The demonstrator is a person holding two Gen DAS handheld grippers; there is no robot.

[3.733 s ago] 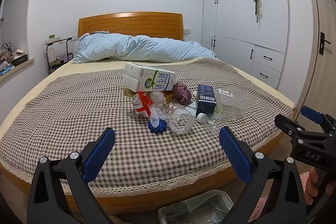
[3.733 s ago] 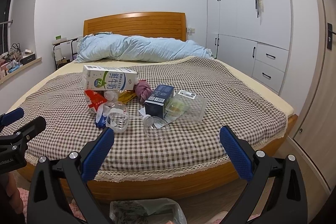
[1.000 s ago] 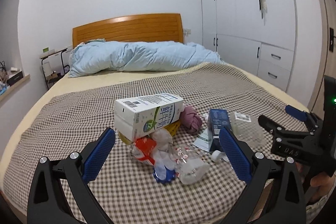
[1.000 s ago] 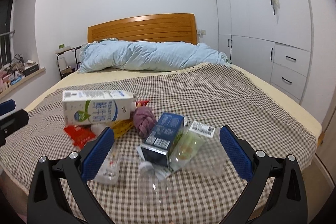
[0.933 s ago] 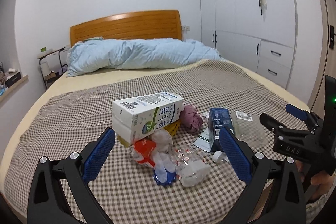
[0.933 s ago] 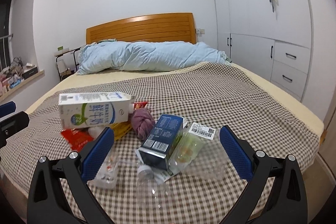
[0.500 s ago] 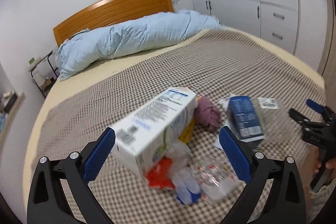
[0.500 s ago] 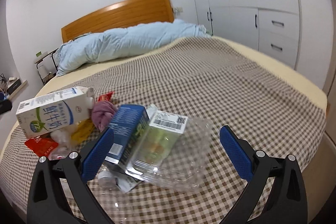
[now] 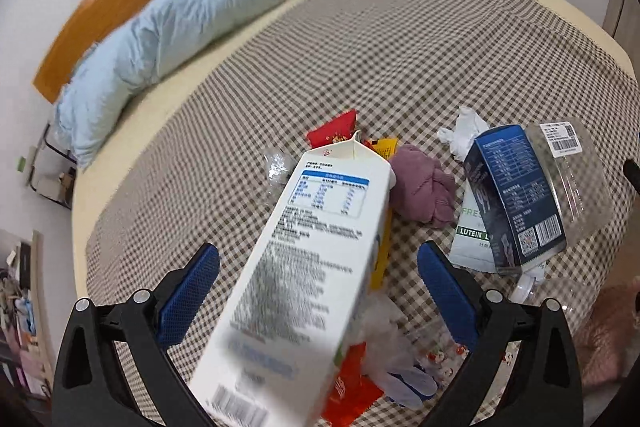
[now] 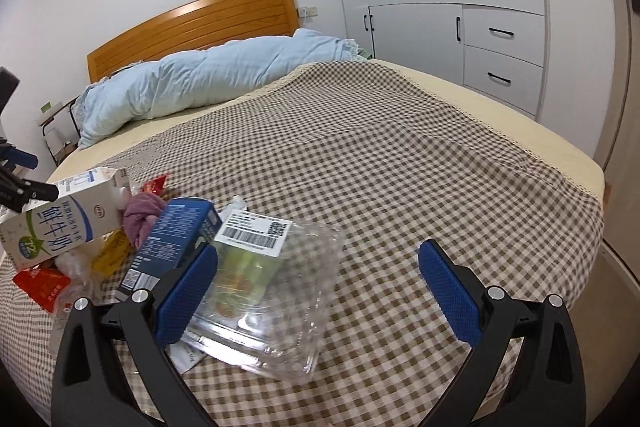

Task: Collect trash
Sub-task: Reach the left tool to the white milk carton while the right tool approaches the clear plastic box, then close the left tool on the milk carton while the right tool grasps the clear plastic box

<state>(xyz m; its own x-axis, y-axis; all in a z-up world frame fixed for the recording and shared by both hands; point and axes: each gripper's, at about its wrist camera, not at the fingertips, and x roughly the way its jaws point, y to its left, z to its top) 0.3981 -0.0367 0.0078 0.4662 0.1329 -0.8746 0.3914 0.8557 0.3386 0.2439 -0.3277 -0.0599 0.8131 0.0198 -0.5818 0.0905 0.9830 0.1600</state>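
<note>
A pile of trash lies on the checked bed cover (image 9: 400, 39). My left gripper (image 9: 318, 291) is open, its jaws on either side of a white milk carton (image 9: 308, 267) that lies on the pile, not touching it. The carton also shows in the right wrist view (image 10: 60, 223). A dark blue box (image 9: 508, 195), a purple cloth wad (image 9: 424, 191), red wrappers (image 9: 352, 383) and a clear plastic clamshell (image 9: 568, 171) lie around it. My right gripper (image 10: 318, 287) is open just above the clamshell (image 10: 280, 291), beside the blue box (image 10: 172, 239).
A light blue duvet (image 10: 208, 79) lies rolled at the wooden headboard (image 10: 192, 23). White wardrobes with drawers (image 10: 500, 43) stand along the right wall. A small rack (image 9: 52, 171) stands left of the bed. The bed's right half (image 10: 420, 155) holds only the cover.
Both grippers have moved forward and down over the bed. The left one has come onto the milk carton, the right one onto the clear clamshell. Both stay open.
</note>
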